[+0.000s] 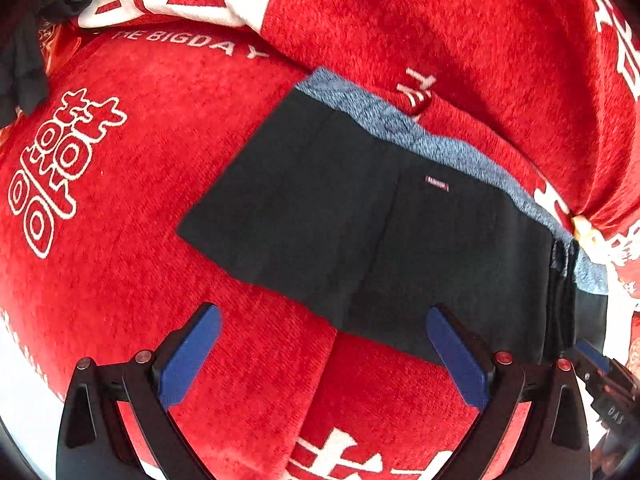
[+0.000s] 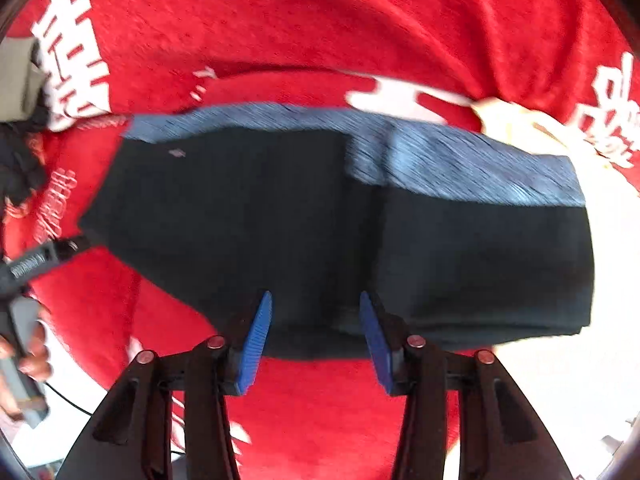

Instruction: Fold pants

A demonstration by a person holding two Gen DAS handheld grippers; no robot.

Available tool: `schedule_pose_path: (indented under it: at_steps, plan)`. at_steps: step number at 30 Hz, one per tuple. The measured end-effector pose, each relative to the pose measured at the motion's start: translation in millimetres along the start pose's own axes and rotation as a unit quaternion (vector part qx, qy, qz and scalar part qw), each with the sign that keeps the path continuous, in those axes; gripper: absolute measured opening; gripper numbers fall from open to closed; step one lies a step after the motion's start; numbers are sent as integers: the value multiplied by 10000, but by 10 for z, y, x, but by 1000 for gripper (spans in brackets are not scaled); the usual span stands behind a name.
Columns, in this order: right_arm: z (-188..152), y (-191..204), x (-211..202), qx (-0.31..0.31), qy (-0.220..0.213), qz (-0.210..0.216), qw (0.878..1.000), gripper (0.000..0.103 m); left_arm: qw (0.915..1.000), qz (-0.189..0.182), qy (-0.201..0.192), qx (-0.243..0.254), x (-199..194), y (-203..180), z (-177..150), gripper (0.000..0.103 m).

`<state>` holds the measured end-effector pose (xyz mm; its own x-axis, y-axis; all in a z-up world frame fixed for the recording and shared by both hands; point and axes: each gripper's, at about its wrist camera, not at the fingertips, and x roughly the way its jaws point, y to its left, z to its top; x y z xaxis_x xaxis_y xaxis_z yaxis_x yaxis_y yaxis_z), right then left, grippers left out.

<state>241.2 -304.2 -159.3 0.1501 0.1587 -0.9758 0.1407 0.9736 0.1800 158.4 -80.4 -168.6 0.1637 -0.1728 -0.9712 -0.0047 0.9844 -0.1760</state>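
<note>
the pants [image 1: 360,220] lie folded into a compact dark block on a red blanket [image 1: 140,280] printed with white characters, and the surface under that blanket cannot be told from these views. a heathered blue-grey waistband [image 1: 440,148] runs along the far edge of the block, and a small pale label [image 1: 437,184] sits on the black cloth just below it. in the left wrist view the left gripper [image 1: 324,344] hangs above the near edge of the pants with its blue-padded fingers [image 1: 192,356] spread wide and holding nothing; one finger is over bare red blanket, the other over the near border of the black cloth. part of the other tool shows at the lower right corner of that view. in the right wrist view, which is blurred, the right gripper [image 2: 316,336] is poised at the near edge of the pants [image 2: 320,220], its fingers [image 2: 256,340] parted with a clear gap and nothing between them; the tips overlap the black cloth, but whether they touch it cannot be told. the blue-grey waistband [image 2: 460,160] lies across the far side there too. at the left edge of that view a hand [image 2: 28,356] grips the handle of the other tool. a second layer of red blanket [image 1: 440,20] rises in folds behind the pants.
</note>
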Motion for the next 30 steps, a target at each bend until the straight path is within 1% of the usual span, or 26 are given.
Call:
schedule_pose_path:
  at_steps: [3, 4, 5, 6, 7, 8, 9, 12, 14, 15, 18, 20, 22, 24, 26, 27, 28, 29, 30]
  plan:
    - [176, 181, 142, -126, -19, 103, 9999, 51, 9996, -172, -83, -201, -5, 153, 48, 103]
    - [199, 235, 251, -173, 65, 123, 9998, 53, 9991, -273, -87, -320, 6, 209, 56, 103]
    - [197, 255, 366, -188, 199, 162, 9995, 53, 9976, -457, -88, -505, 31, 292, 57, 103]
    - [149, 249, 563, -68, 482, 233, 9985, 53, 9959, -614, -95, -651, 75, 345, 60, 103]
    - [109, 227, 635, 23, 525, 221, 9984, 54, 9937, -777, -109, -798, 108, 410, 50, 103]
    - [80, 221, 610, 12, 288, 261, 9992, 57, 9906, -994, -107, -936, 156, 471, 44, 103]
    - [58, 229, 601, -69, 242, 323, 9992, 57, 9877, -1177, -79, -1027, 201, 512, 40, 103]
    - [51, 241, 596, -212, 220, 350, 9989, 57, 9768, -1683, 3, -1327, 354, 624, -5, 103]
    - [57, 247, 597, -236, 235, 355, 9988, 57, 9717, -1876, -163, -1426, 357, 642, -42, 103]
    - [67, 248, 598, -235, 230, 355, 9988, 57, 9678, -2058, -190, -1439, 367, 637, -38, 103]
    - [33, 243, 596, -182, 162, 344, 9991, 57, 9579, -2435, -44, -1518, 461, 563, -23, 103]
    - [41, 248, 617, -154, 139, 322, 9993, 57, 9585, -2449, 33, -1459, 544, 444, -16, 103]
    - [43, 263, 607, -141, 148, 316, 9993, 57, 9577, -2415, 24, -1563, 581, 369, 11, 103]
    - [40, 242, 586, -136, 167, 340, 9992, 57, 9529, -2439, -50, -1800, 537, 331, 75, 103]
    - [40, 233, 581, -154, 178, 360, 9991, 57, 9491, -2547, -205, -1842, 470, 301, 134, 103]
    - [40, 239, 589, -160, 173, 366, 9991, 57, 9529, -2454, -230, -1767, 473, 287, 157, 103]
    - [34, 233, 587, -162, 164, 369, 9991, 57, 9613, -2180, -118, -1679, 547, 271, 171, 103]
    - [41, 241, 595, -174, 157, 363, 9991, 57, 9656, -2001, 5, -1658, 615, 273, 168, 100]
    - [36, 241, 590, -190, 149, 357, 9991, 58, 9683, -1866, 43, -1660, 668, 273, 170, 99]
